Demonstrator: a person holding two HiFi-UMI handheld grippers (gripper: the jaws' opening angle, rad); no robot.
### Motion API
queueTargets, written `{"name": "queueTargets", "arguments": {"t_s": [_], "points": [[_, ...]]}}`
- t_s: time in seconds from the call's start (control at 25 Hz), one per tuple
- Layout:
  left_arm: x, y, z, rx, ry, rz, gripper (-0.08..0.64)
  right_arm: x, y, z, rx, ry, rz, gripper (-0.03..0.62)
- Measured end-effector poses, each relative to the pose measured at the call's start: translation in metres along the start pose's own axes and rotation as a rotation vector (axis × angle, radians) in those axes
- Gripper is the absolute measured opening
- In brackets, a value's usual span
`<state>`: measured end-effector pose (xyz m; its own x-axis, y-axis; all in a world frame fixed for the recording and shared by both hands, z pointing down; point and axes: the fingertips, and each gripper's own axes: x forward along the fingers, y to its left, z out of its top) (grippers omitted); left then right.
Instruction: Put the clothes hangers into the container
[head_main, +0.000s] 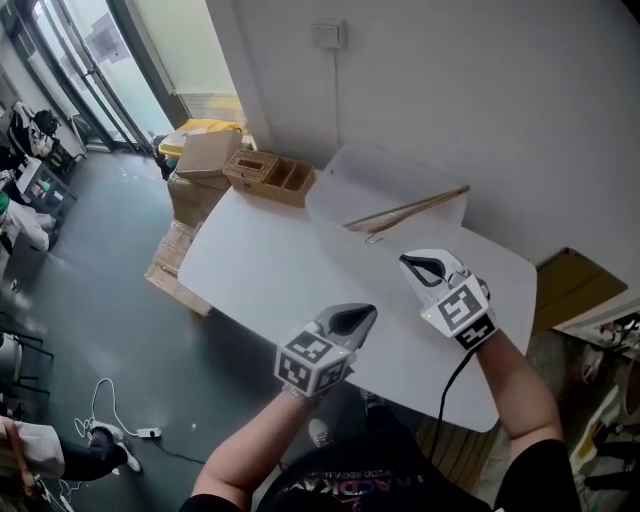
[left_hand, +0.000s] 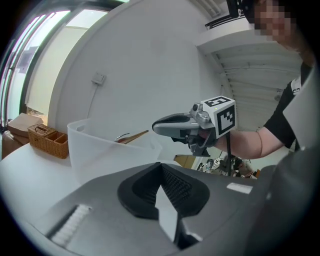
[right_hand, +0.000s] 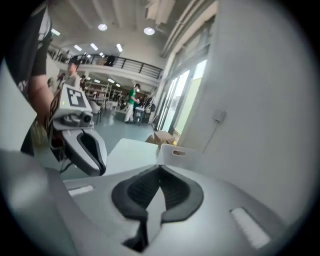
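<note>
Wooden clothes hangers (head_main: 405, 211) lie inside the translucent white container (head_main: 340, 185) at the back of the white table (head_main: 260, 265), one end poking over its right rim. My left gripper (head_main: 365, 316) hovers over the table's front edge, shut and empty. My right gripper (head_main: 410, 264) is just in front of the container, also shut with nothing in it. In the left gripper view the container (left_hand: 100, 147) stands ahead with a hanger (left_hand: 132, 136) showing above its rim, and the right gripper (left_hand: 172, 126) is beyond it. The right gripper view shows the container (right_hand: 176, 153) close ahead.
A wicker basket (head_main: 270, 175) with compartments sits at the table's far left corner. Cardboard boxes (head_main: 200, 165) and a yellow bin (head_main: 205, 127) stand on the floor behind it. A wall runs close behind the container. Cables lie on the floor at left.
</note>
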<state>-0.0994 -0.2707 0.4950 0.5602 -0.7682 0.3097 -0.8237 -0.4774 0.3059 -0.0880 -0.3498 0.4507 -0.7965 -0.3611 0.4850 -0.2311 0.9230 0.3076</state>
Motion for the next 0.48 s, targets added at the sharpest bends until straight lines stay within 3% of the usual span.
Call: {"name": "queueTargets", "arguments": {"t_s": [0.2,0.48], "points": [[-0.025,-0.021,-0.009,0.009,-0.012,-0.023,0.006,-0.024,0.037,-0.002,0.232,-0.059,-0.03,0.002],[-0.067,-0.05,-0.036,-0.002,-0.008,-0.049,0.006,-0.055,0.1,-0.01,0.417,-0.092,-0.067,0.002]]}}
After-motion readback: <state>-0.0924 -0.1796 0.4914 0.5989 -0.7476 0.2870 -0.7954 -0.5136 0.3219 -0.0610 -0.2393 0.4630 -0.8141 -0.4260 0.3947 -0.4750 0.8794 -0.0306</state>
